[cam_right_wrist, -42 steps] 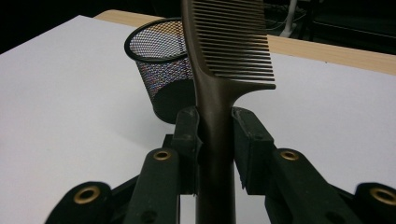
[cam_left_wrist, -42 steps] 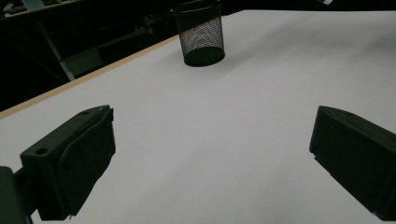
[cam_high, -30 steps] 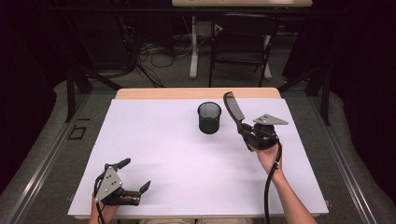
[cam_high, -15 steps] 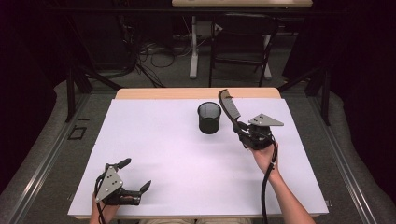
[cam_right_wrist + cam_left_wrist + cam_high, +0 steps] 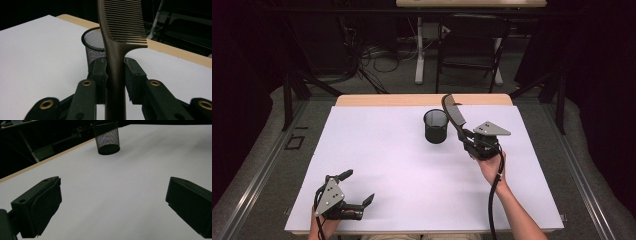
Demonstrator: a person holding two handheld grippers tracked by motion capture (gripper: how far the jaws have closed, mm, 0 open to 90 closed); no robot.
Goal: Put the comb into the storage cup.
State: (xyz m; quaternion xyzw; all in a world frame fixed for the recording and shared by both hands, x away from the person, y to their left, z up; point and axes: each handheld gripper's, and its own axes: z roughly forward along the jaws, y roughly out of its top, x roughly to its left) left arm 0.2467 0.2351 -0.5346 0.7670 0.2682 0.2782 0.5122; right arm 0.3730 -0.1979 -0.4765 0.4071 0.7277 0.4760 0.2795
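Comb (image 5: 117, 50) clamped upright in right hand-held gripper (image 5: 115, 77).

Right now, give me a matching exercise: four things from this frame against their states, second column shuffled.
Things:
1. dark brown plastic comb
2. black wire-mesh cup
3. left gripper
4. right gripper

States:
A. open, low over the table's near left corner
B. upright on the white table, nothing inside that shows
C. clamped by its handle, teeth end up
D. shut, beside the cup

Pairs: 1-C, 2-B, 3-A, 4-D
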